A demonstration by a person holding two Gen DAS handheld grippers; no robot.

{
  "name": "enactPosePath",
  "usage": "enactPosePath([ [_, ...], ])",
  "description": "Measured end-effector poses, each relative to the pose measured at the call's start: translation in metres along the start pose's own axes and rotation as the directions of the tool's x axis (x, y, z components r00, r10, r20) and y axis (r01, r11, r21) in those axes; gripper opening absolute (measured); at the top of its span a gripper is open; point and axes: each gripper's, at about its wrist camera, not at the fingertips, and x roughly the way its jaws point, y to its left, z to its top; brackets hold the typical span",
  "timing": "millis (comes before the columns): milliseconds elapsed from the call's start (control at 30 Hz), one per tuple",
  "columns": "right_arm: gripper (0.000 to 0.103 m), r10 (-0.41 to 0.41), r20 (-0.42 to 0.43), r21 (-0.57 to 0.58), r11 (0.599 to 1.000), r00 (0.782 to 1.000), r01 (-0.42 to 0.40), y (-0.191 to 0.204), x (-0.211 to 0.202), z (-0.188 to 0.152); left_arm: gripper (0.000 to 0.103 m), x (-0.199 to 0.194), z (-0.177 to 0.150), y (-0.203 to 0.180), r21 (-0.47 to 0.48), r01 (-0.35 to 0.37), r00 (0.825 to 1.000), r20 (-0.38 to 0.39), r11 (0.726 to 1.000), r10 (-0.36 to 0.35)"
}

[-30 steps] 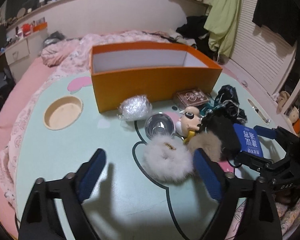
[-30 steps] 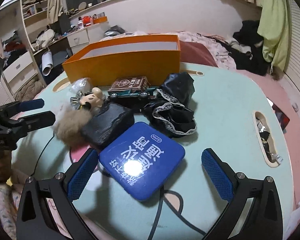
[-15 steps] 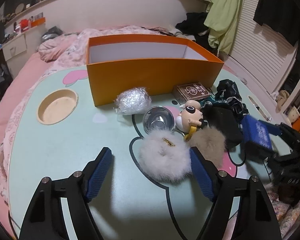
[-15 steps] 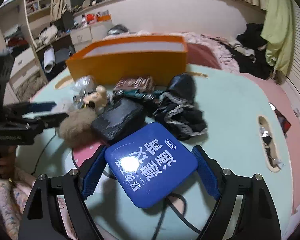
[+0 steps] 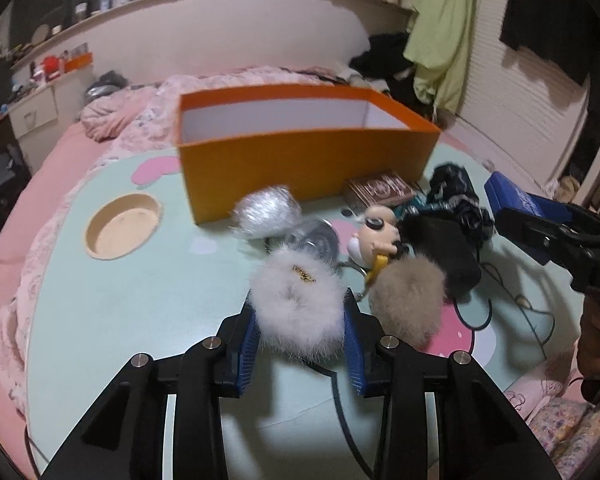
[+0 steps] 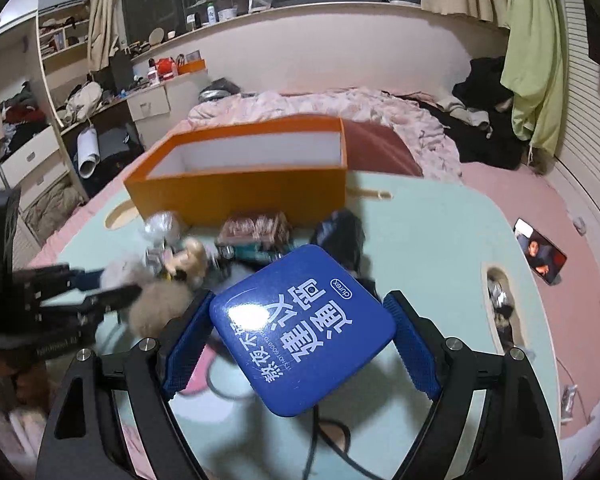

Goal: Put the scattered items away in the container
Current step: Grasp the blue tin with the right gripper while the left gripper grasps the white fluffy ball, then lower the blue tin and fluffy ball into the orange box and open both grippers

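The blue tin [image 6: 302, 334] has been lifted off the table, clamped by the right gripper [image 6: 300, 344]. The left gripper [image 5: 300, 322] is being closed onto the white pompom [image 5: 298, 304]; the orange box [image 5: 300, 160] can be loaded next

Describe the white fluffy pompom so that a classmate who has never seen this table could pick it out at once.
Start at the big orange box on the pale green table, then come toward the camera past the crinkly clear wrapper. The white pompom sits between the closing jaws of the left gripper, pads against its fur. Unlike the beige pompom beside it, it is white with a small gold tag on top.
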Motion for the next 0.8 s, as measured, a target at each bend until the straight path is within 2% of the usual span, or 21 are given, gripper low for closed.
enactPosePath([
  [167, 0.085, -0.018, 0.02, -0.017, 1.0, 1.0, 0.018, 0.009, 0.007, 0.023, 0.036, -0.016, 0.018, 0.015, -0.04, 0.03, 0.998, 0.048, 0.999, -0.028],
  [333, 0.085, -0.007, 0.06, -0.029, 1.0, 0.998, 0.009, 0.017, 0.016, 0.062, 0.036, -0.024, 0.069, 0.023, -0.03, 0.039, 0.988, 0.151, 0.999, -0.034],
  [500, 0.085, -0.019, 0.091, -0.052, 0.998, 0.996, 0.024, 0.029, 0.041, 0.103, 0.036, 0.001, 0.128, 0.03, -0.039, 0.02, 0.982, 0.187, 0.999, -0.013],
  [600, 0.085, -0.041, 0.088, -0.076, 0.996, 0.995, 0.048, 0.035, 0.063, 0.121, 0.036, 0.025, 0.149, 0.028, -0.01, -0.022, 0.983, 0.182, 1.0, 0.023],
  [800, 0.085, -0.045, 0.033, -0.077, 0.996, 0.998, 0.048, 0.033, 0.096, 0.131, 0.036, 0.055, 0.157, 0.036, -0.029, -0.016, 0.991, 0.133, 0.999, 0.02],
])
